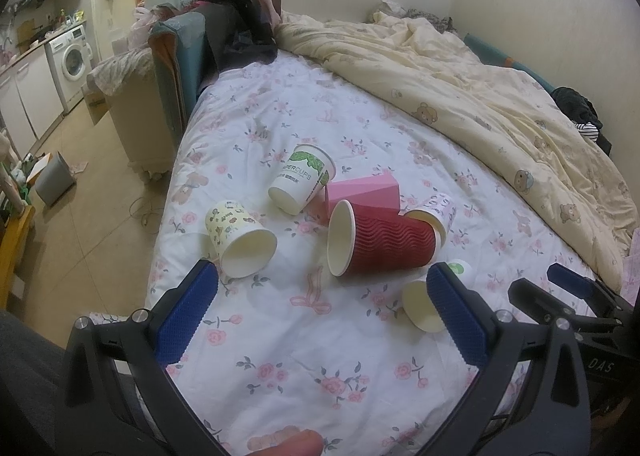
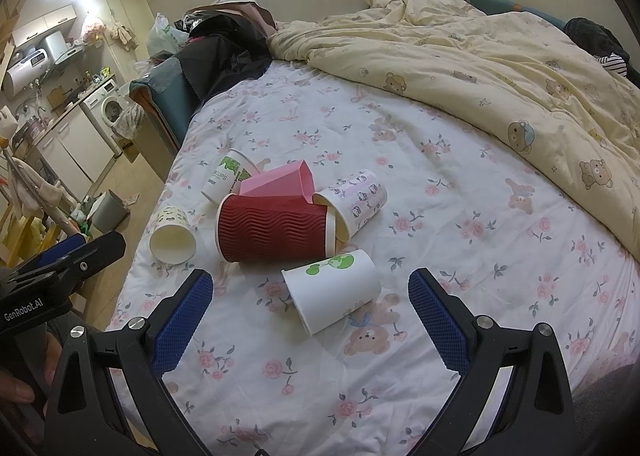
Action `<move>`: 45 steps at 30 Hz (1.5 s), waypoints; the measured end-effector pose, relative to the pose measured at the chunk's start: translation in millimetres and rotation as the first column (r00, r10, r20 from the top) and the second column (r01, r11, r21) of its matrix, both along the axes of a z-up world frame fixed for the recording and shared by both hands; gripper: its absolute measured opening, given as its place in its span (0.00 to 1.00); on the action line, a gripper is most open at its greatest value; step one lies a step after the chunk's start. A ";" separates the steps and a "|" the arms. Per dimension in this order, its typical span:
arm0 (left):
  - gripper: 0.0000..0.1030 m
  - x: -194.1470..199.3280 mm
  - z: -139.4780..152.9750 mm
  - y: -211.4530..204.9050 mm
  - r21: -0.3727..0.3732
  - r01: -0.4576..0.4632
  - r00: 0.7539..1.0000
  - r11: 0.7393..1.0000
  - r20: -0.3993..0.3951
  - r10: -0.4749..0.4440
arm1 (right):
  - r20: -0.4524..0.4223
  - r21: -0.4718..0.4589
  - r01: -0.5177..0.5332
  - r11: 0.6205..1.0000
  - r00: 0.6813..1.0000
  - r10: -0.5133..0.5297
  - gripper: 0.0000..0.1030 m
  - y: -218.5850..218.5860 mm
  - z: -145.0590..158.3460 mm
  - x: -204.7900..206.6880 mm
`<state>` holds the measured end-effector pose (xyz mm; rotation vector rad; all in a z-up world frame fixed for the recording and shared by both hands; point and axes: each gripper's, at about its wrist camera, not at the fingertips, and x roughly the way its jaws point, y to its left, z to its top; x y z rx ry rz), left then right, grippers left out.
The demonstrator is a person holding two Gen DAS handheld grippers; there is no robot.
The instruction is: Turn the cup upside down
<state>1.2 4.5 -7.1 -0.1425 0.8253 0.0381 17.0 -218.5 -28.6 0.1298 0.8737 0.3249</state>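
Several paper cups lie on their sides on the floral bedsheet (image 1: 304, 340). A red ribbed cup (image 1: 380, 238) (image 2: 276, 228) lies in the middle. A yellow patterned cup (image 1: 240, 240) (image 2: 173, 234) lies to its left. A white and green cup (image 1: 302, 179) (image 2: 226, 175) lies behind, beside a pink box (image 1: 364, 191) (image 2: 280, 179). A pink-print cup (image 1: 434, 211) (image 2: 356, 201) lies right of the red one. A white cup with a green print (image 2: 334, 290) (image 1: 428, 306) lies nearest. My left gripper (image 1: 320, 288) is open above the sheet. My right gripper (image 2: 310, 296) is open around the white cup, not touching it.
A crumpled yellow bear-print quilt (image 1: 500, 95) (image 2: 500, 67) covers the far right of the bed. Dark clothes and bags (image 1: 236, 23) pile at the bed's far left. The bed's left edge drops to a floor with a grey bin (image 1: 54, 177).
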 end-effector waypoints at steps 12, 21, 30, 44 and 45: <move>1.00 0.3 0.7 -0.6 -0.003 0.006 1.000 1.000 -0.003 -0.006 | -0.002 0.006 0.004 1.000 1.000 -0.004 0.98 -0.2 2.5 0.4; 1.00 1.6 0.0 -0.7 -0.003 0.005 1.000 1.000 -0.017 -0.005 | -0.014 0.016 0.008 1.000 1.000 -0.008 0.98 -1.8 2.3 1.8; 1.00 8.5 -3.5 11.4 0.001 -0.034 0.997 0.999 -0.074 0.034 | -0.104 0.012 -0.200 0.980 0.974 0.200 0.98 9.8 19.3 39.3; 1.00 58.1 -5.7 25.4 0.000 -0.024 0.986 1.000 -0.163 0.024 | -0.168 -0.199 -0.514 0.834 0.856 0.488 0.98 61.1 16.3 108.1; 1.00 61.4 -8.0 25.9 0.005 -0.029 0.986 1.000 -0.167 0.030 | -0.185 -0.211 -0.537 0.817 0.843 0.506 0.97 64.5 12.3 111.9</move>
